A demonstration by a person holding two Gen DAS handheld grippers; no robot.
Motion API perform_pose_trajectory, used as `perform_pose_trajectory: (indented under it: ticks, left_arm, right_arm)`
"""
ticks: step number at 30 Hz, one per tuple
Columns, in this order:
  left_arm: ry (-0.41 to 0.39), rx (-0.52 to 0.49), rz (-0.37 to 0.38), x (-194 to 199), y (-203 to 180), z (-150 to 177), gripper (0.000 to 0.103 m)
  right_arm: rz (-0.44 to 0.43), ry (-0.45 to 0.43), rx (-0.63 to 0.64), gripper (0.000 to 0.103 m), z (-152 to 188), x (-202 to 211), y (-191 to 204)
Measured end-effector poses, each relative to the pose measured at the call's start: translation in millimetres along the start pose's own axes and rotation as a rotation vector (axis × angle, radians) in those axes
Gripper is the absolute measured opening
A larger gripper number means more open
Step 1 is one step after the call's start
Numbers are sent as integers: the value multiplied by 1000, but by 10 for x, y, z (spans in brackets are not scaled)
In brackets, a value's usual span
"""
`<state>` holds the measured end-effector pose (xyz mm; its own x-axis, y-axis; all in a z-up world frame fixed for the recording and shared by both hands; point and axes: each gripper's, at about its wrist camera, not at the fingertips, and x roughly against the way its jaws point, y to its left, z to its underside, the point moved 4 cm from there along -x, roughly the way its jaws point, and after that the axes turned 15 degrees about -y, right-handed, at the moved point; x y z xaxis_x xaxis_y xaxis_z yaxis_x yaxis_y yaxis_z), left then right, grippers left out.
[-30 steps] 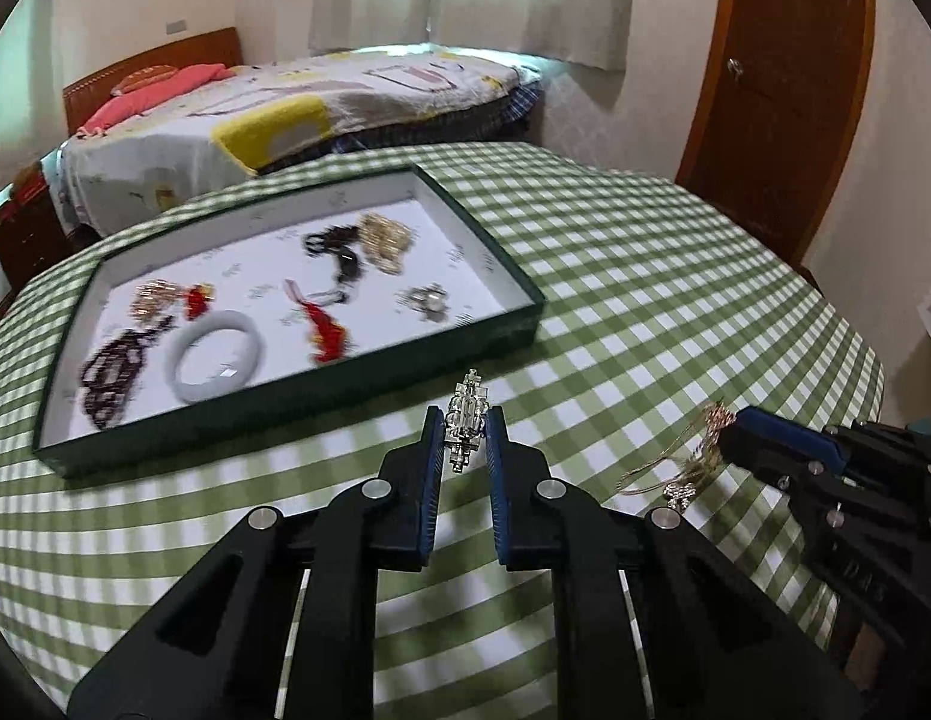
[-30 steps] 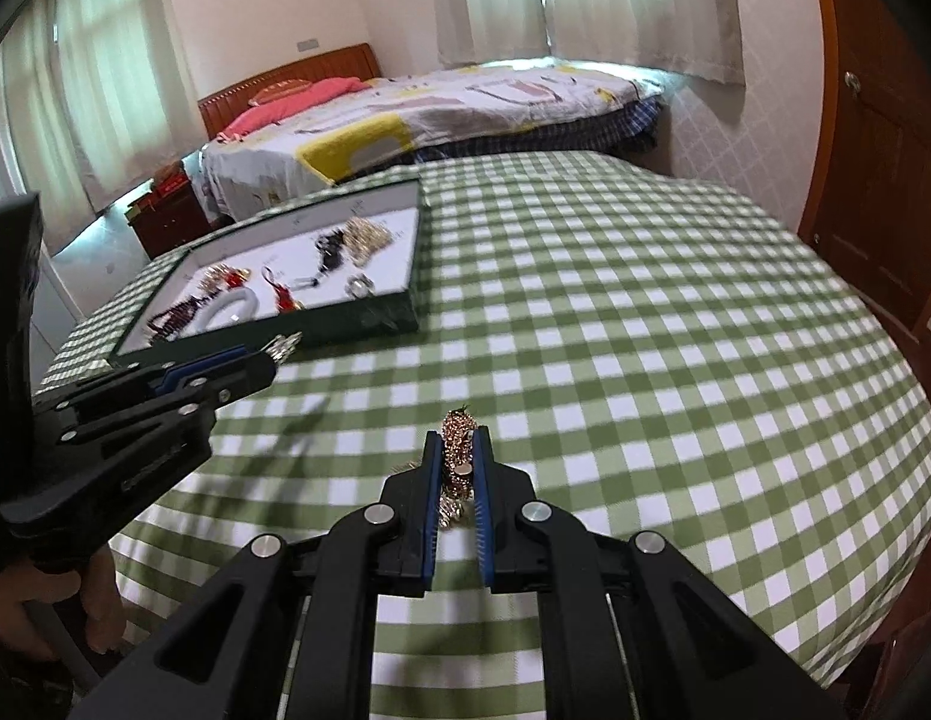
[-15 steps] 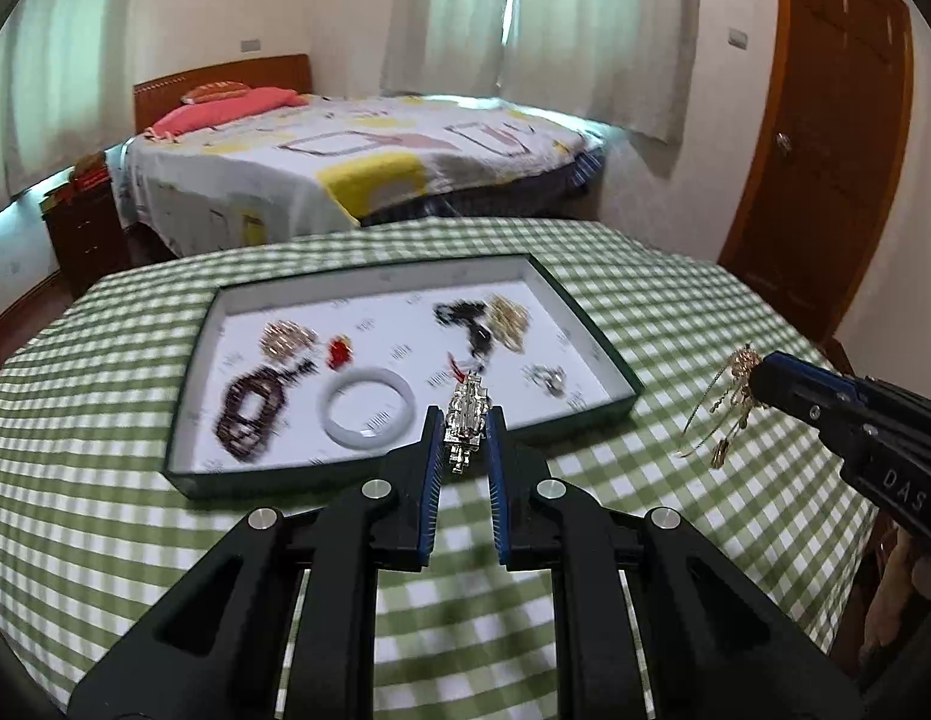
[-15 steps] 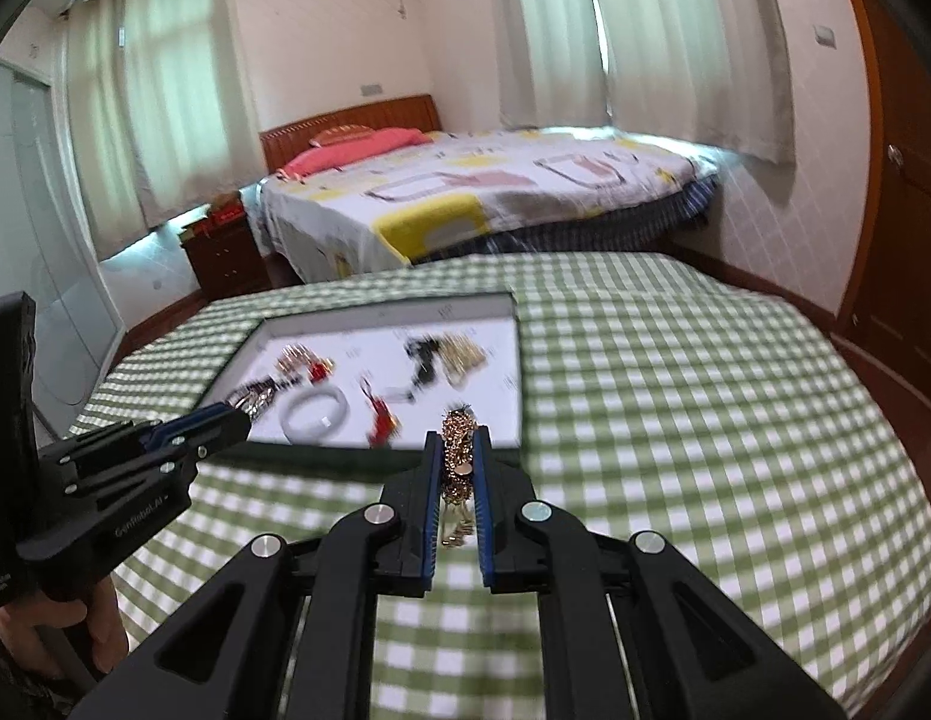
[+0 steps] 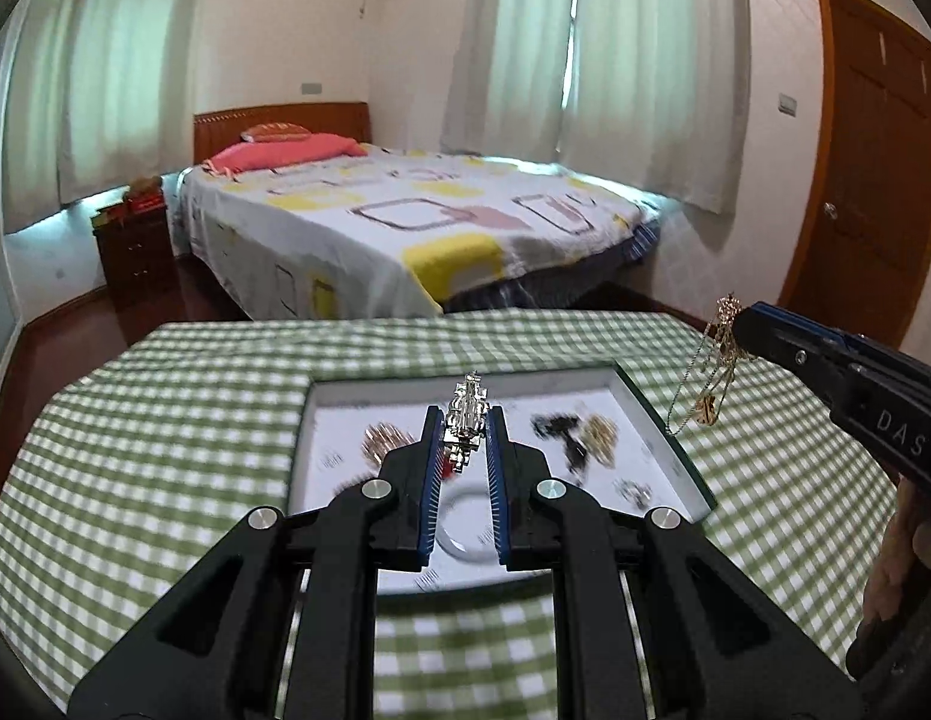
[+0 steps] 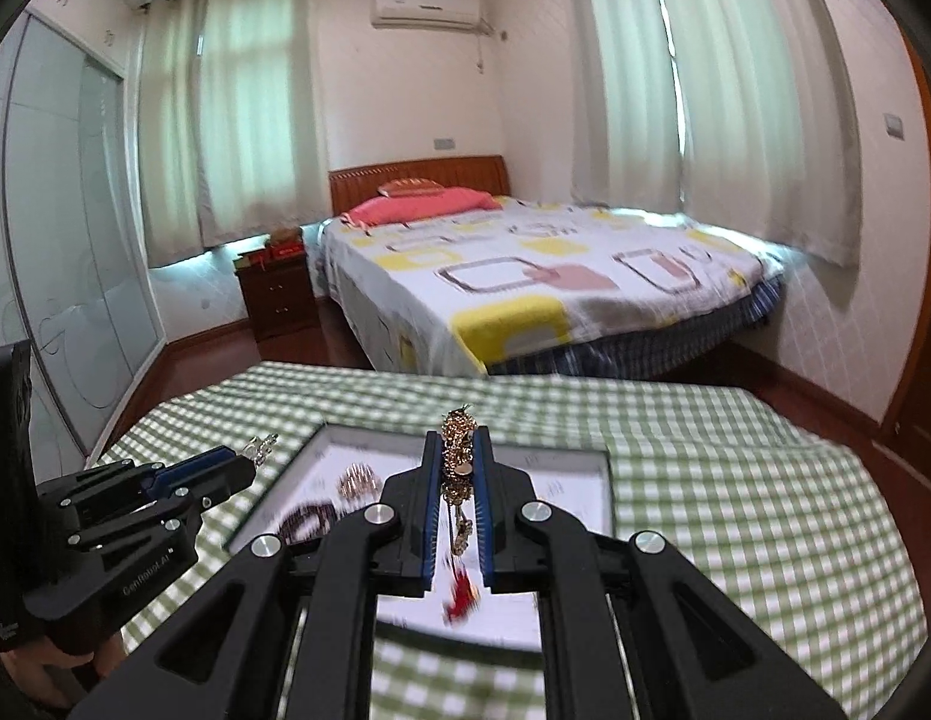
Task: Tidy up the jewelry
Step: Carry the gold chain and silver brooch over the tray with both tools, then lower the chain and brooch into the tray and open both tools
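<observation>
The left hand-held gripper [image 5: 466,420] was clamped on a silver crystal brooch [image 5: 465,417], which stood nearly upright between the blue pads with its tip poking out above them. In the left wrist view it hung over a shallow dark-green tray [image 5: 663,420] with a white floor, which lay on the bench [image 5: 135,450] under a green-and-white checked cloth. The tray's contents were blurred: a pale bangle [image 5: 465,531] lay directly under the jaws, a rose-gold cluster [image 5: 384,439] at about ten o'clock from the bangle, a black-and-gold tangle [image 5: 576,435] at about two o'clock, and a small silvery piece [image 5: 633,489] at about three o'clock. The right hand-held gripper [image 5: 738,324] entered that view at three o'clock, clamped on a gold chain necklace [image 5: 708,381] that dangled free, above the tray's right rim. In the right wrist view the necklace [image 6: 456,468] was bunched between the closed pads and trailed down behind them, with a red tassel piece [image 6: 462,594] blurred on the tray floor below. The left gripper [image 6: 258,450] showed at nine o'clock there, with fingers of the person's hand [image 6: 75,660] below it. A bed [image 6: 525,276] with a patterned cover and a pink pillow stood beyond the bench at twelve o'clock.
</observation>
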<state>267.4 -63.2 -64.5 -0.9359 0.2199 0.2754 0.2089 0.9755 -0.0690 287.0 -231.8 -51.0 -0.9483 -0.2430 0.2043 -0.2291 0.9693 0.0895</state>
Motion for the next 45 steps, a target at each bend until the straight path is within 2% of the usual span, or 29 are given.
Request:
perform_pose_trajectory:
  ticks: [6, 10, 19, 25, 34, 39, 45]
  left_arm:
    - [-38, 41, -26, -292, 202, -206, 14]
    - [-24, 51, -23, -579, 213, -163, 14]
    - [143, 64, -17, -1333, 121, 373, 14]
    - [234, 53, -28, -1629, 114, 627, 14]
    - [288, 45, -40, -1776, 132, 767, 14]
    - [279, 4, -42, -1800, 70, 761, 14]
    - [281, 13, -43, -1804, 97, 749, 15]
  right_arm:
    - [-32, -33, 14, 11, -143, -361, 65]
    - [-41, -15, 8, 11, -19, -647, 39]
    - [-35, 160, -19, 11, 678, -1221, -22]
    - [-21, 254, -25, 11, 979, -1401, -69]
    - [0, 310, -29, 11, 1111, -1494, -113]
    - [13, 325, -24, 11, 1132, -1508, -131]
    - [18, 334, -19, 11, 1140, -1551, -140]
